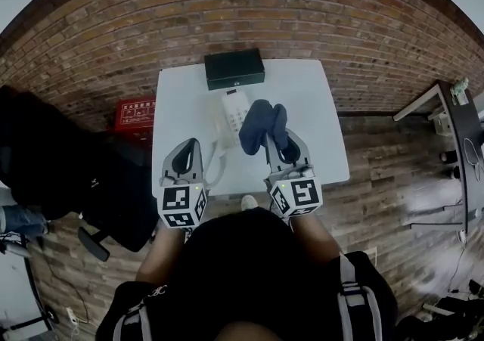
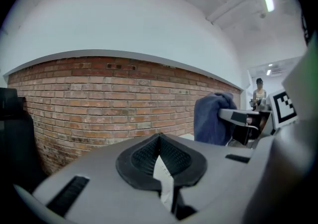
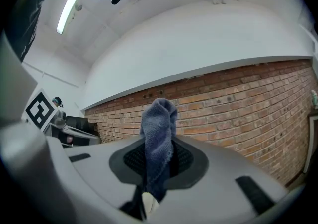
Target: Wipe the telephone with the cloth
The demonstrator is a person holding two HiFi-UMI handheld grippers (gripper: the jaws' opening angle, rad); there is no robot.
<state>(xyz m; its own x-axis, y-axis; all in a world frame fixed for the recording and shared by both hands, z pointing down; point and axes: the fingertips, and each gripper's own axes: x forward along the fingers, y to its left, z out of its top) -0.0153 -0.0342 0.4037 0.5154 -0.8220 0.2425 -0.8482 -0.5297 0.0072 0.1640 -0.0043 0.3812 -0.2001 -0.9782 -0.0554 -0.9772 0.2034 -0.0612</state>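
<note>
A white telephone point(image 1: 234, 108) lies on the white table point(image 1: 318, 135), and its coiled cord point(image 1: 217, 159) trails toward the front edge. My right gripper point(image 1: 279, 140) is shut on a dark blue cloth point(image 1: 259, 125), which hangs bunched just right of the phone. In the right gripper view the cloth point(image 3: 158, 136) stands up from between the closed jaws of that gripper point(image 3: 158, 161). My left gripper point(image 1: 190, 144) is shut and holds nothing; it hovers over the table's front left, beside the cord. From the left gripper view its pads meet at the left gripper point(image 2: 160, 142), with the cloth point(image 2: 212, 118) off to the right.
A black box point(image 1: 234, 69) sits at the table's far edge, just behind the phone. A red case point(image 1: 137, 113) lies on the floor to the left, next to a black chair point(image 1: 53, 162). A brick wall runs behind. A desk point(image 1: 460, 124) stands far right.
</note>
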